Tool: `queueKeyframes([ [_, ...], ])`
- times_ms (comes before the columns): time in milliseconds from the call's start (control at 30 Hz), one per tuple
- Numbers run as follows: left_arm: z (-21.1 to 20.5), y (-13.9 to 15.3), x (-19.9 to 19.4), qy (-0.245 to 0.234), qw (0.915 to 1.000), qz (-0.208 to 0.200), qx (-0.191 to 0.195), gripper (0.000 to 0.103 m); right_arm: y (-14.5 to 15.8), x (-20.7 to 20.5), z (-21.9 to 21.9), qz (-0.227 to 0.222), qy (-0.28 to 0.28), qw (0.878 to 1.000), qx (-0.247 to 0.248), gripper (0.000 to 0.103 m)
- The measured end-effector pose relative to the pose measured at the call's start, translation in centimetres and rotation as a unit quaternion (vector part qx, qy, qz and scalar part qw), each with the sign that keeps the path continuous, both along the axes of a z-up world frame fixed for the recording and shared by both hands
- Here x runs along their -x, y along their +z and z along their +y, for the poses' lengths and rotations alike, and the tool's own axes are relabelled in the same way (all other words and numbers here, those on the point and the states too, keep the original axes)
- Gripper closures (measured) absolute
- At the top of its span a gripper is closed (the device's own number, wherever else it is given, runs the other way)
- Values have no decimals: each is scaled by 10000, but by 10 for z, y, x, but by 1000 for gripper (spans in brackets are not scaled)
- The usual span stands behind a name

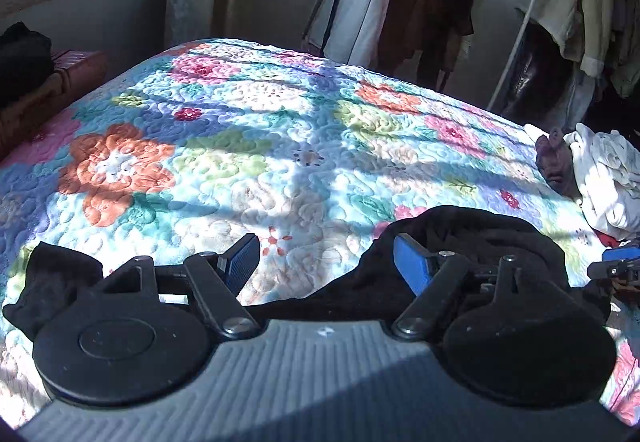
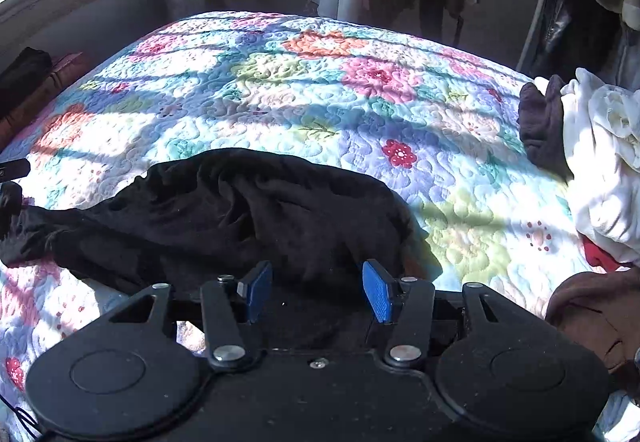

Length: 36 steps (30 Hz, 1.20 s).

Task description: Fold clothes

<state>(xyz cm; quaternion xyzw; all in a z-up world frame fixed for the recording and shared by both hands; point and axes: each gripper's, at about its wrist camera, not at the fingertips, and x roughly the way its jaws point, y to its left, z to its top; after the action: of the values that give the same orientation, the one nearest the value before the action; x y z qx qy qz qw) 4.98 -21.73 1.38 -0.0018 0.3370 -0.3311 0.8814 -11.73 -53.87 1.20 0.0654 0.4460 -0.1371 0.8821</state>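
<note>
Black garment (image 2: 240, 210) lies crumpled on the bed's near edge, on the floral quilt (image 2: 320, 90). Your left gripper (image 1: 326, 266) and right gripper (image 2: 316, 290) both gape, holding nothing. Risk: you pinch quilt with cloth, or grab bunched layers. No readable labels.

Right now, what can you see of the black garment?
The black garment is soft, matte, knit-looking fabric, crumpled and unfolded on the floral quilt. It lies near the bed's front edge, one narrower end trailing left. The right gripper is open with black cloth showing between its fingers; the left gripper is open at its left part. Neither grips it.
</note>
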Motion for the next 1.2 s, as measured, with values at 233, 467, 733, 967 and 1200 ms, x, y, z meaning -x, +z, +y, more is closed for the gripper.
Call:
queueKeyframes([
  [233,-117,-28,-29,-1805,9804,600,-514,46,-36,-67,-56,530,-235,9973,-450,37],
  [467,-162,-40,-47,-1872,9759,186,-1102,33,-58,-54,-57,622,16,9980,-95,29],
  [733,-232,-65,-68,-2118,9666,365,-1399,21,-82,-81,-90,500,-511,9925,-989,46],
  [967,-257,-47,-69,-1696,9702,-577,-1634,95,-28,-93,-71,-248,122,9994,203,80],
  [1200,-183,26,-93,-271,9854,-1580,-581,95,36,-107,-29,-1608,1020,9755,1103,80],
])
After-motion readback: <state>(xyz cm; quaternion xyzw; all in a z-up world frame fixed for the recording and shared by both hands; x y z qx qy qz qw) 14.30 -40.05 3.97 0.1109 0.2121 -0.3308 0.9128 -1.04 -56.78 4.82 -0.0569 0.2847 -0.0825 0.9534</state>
